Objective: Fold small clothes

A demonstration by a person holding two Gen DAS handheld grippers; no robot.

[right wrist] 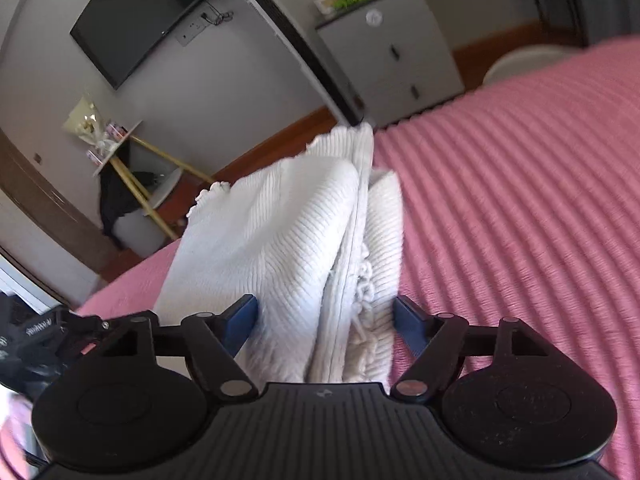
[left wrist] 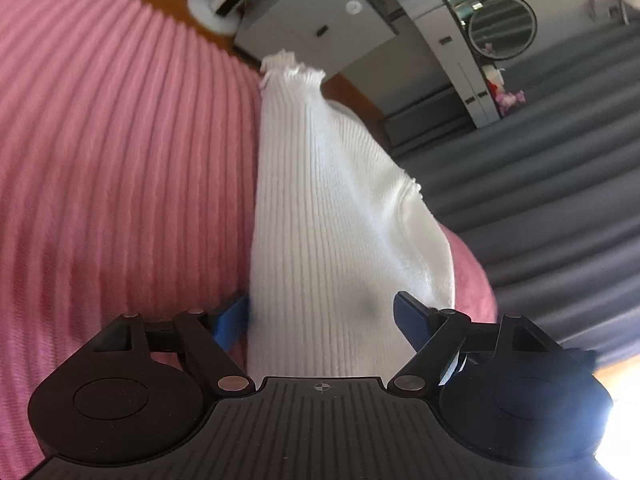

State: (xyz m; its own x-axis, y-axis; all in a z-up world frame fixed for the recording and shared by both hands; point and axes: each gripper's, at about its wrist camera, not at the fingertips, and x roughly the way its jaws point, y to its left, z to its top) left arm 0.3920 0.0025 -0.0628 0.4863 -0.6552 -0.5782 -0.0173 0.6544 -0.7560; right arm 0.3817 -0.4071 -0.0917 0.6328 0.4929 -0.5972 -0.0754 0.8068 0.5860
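Pink ribbed bedcover is seen under both tools. Between the blue pads of the left tool a white ribbed garment is pinched and is held up above the bed. The same white garment, bunched in folded layers, is gripped by the right tool. Farther back, a grey cabinet and a dark wall screen are seen.

Both tools apparently clamped.
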